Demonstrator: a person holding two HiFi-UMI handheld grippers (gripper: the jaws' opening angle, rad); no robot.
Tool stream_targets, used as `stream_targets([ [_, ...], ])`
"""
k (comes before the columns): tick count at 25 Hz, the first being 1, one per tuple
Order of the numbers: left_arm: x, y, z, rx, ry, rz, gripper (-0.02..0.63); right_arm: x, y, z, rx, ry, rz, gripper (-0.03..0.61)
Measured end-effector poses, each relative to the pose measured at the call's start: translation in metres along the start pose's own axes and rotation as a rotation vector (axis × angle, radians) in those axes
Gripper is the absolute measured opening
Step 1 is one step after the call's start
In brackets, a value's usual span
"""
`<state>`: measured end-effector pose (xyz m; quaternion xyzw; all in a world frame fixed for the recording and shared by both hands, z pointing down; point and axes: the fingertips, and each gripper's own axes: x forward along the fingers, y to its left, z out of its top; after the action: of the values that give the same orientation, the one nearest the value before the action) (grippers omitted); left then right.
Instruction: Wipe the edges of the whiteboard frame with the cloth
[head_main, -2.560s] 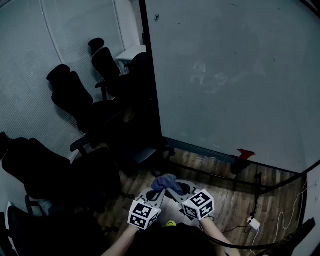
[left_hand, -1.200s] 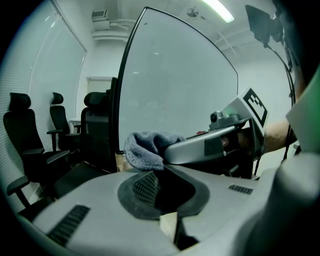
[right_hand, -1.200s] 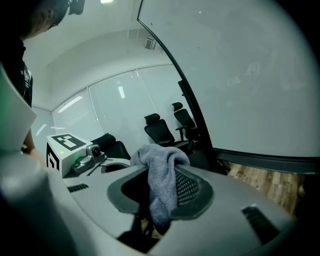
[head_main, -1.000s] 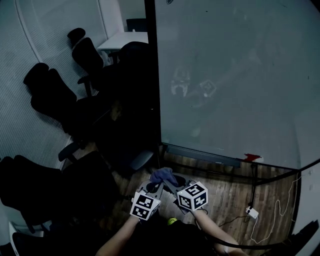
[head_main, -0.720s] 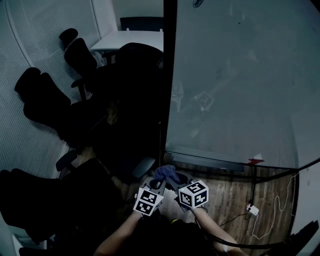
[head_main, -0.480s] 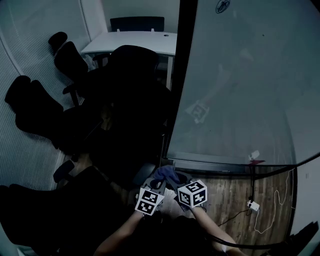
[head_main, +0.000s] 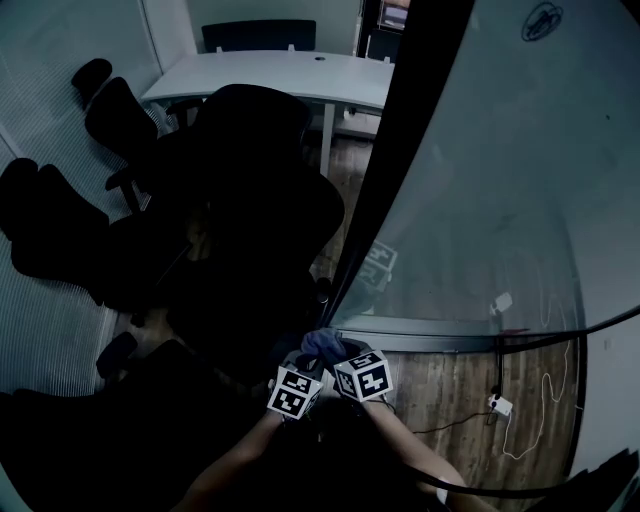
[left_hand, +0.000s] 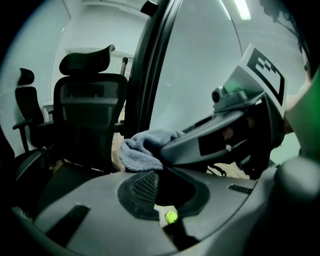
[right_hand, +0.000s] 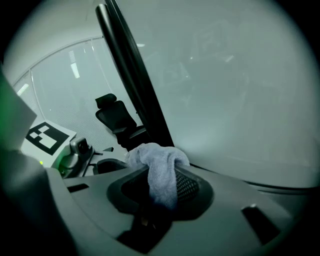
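Right tongs (right_hand: 161, 189) clamp cloth (right_hand: 159, 162) (left tongs (left_hand: 165, 192) apart) near whiteboard frame (right_hand: 134, 82).

**Grey-blue cloth among black, grey and pale green**

The cloth (head_main: 322, 343) is a plain, soft grey-blue with a fine towelling nap. The left gripper (left_hand: 162, 187) and right gripper (right_hand: 160, 192) are matt dark grey, with pads (right_hand: 188, 185) in cross-hatched black. Each cube (head_main: 362, 375) is white with black square markers. A yellow-green dot (left_hand: 171, 217) shows at lower middle of the left gripper view.

The whiteboard (head_main: 500, 200) is pale grey-green and its frame (head_main: 400, 160) is black. In the head view, the chairs (head_main: 260, 180) at left are black and the table (head_main: 270, 75) at top is whitish. The floor (head_main: 450, 375) at lower right is brown wood-grain with a white cable (head_main: 540, 400).
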<state>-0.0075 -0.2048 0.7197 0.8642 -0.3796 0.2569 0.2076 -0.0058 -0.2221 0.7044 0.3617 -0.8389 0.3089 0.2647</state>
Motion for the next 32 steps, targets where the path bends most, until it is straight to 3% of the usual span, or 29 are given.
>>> stream_targets([
  [5, 0.017, 0.012, -0.009, -0.012, 0.038, 0.024, 0.015, 0.016, -0.011, 0.0, 0.037, 0.036, 0.02, 0.095],
  [16, 0.015, 0.026, 0.003, 0.0, 0.056, 0.035, 0.015, 0.026, -0.014, 0.011, 0.242, -0.019, 0.069, 0.095],
  [32, 0.007, 0.024, 0.031, 0.064, 0.004, 0.029, 0.015, 0.006, -0.014, 0.034, 0.225, -0.104, 0.017, 0.095],
])
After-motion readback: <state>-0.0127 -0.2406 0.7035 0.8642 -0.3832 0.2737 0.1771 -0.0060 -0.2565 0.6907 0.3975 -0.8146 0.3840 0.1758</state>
